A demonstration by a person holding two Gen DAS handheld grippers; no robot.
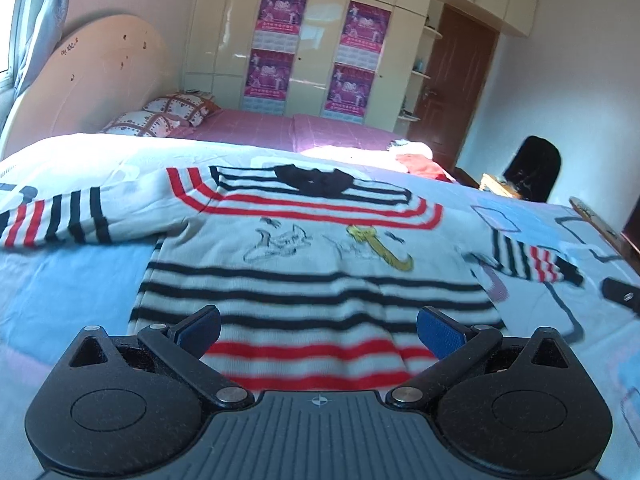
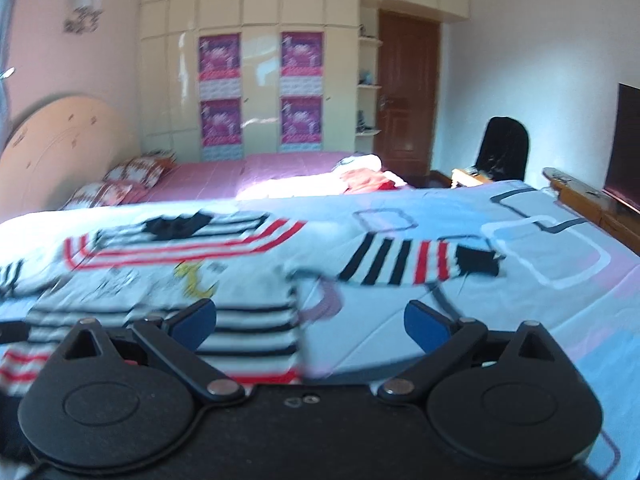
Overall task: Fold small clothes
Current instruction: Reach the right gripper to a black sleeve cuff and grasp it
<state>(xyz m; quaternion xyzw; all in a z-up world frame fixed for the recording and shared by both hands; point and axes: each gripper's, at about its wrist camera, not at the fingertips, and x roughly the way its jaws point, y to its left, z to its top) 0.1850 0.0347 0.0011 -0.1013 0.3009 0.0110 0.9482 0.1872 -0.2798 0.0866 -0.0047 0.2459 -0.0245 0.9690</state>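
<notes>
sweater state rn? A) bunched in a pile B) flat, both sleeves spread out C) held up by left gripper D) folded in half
B: the sweater lies flat on the bed with a sleeve out to each side, and both the left gripper and right gripper are open, with nothing between the fingers.

Daylight enters from the left, where a window and curtain (image 1: 48, 20) show at the upper left of the left wrist view. A blown-out sun patch lies on the pink bed (image 1: 360, 148) mid-frame in both views. The glossy wardrobe doors (image 1: 316, 28) carry pale glare. Both pictures bend strongly at the edges, with dark corners at the upper right. The right wrist view is smeared throughout by motion blur; the left is sharper, soft only on the striped sweater (image 1: 304, 280) low in the frame.
</notes>
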